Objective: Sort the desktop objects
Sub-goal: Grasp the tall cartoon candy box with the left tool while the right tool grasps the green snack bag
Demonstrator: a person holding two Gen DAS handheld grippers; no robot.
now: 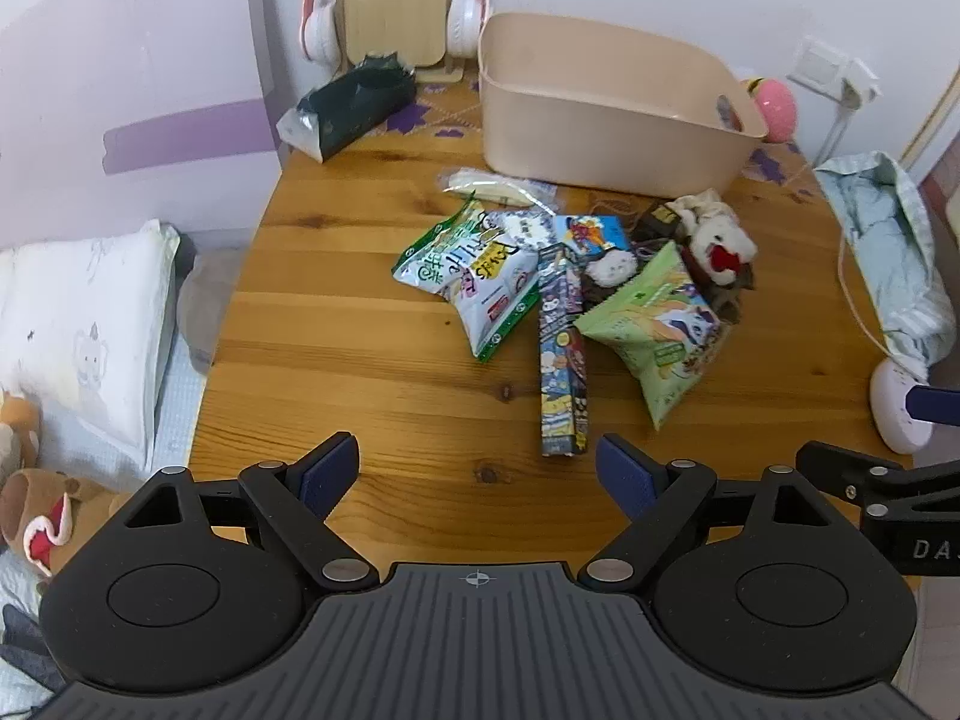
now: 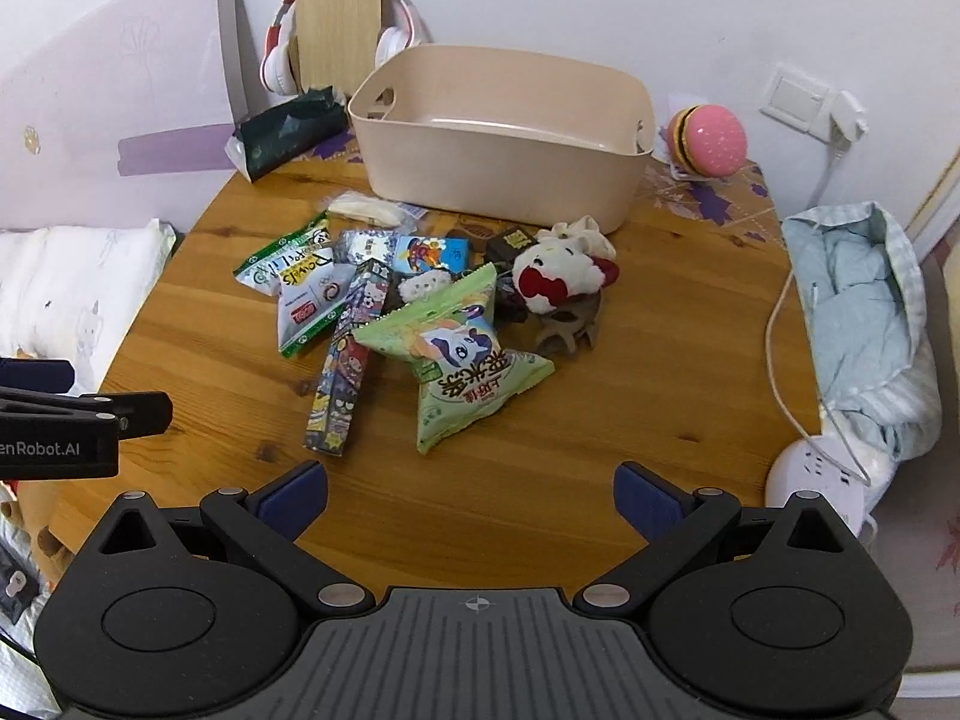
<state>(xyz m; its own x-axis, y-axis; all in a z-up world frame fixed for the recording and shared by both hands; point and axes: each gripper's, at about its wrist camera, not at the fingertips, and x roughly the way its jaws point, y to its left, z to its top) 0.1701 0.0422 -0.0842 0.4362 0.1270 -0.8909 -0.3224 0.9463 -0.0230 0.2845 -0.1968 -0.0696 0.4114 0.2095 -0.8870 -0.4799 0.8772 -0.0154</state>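
Note:
A heap of small things lies mid-table in front of an empty beige bin [image 1: 606, 138] [image 2: 504, 162]: a white-green snack bag [image 1: 480, 276] [image 2: 300, 294], a long cartoon box [image 1: 561, 360] [image 2: 342, 360], a light green snack bag [image 1: 654, 324] [image 2: 468, 354], a white plush toy [image 1: 720, 246] [image 2: 564, 270], a small blue box [image 1: 591, 234] [image 2: 429, 253] and a clear wrapped packet [image 1: 492, 186] [image 2: 366, 210]. My left gripper [image 1: 480, 474] is open above the near table edge, holding nothing. My right gripper [image 2: 471, 498] is open too, short of the light green bag.
Headphones on a wooden stand [image 1: 396, 6] [image 2: 339, 30] and a dark tissue pack [image 1: 348, 108] [image 2: 288, 126] sit at the back left. A pink burger toy [image 2: 711, 141], a bundled blue cloth [image 2: 864, 324] and a white power strip [image 2: 816, 474] line the right side. A bed with a pillow [image 1: 90, 324] is left.

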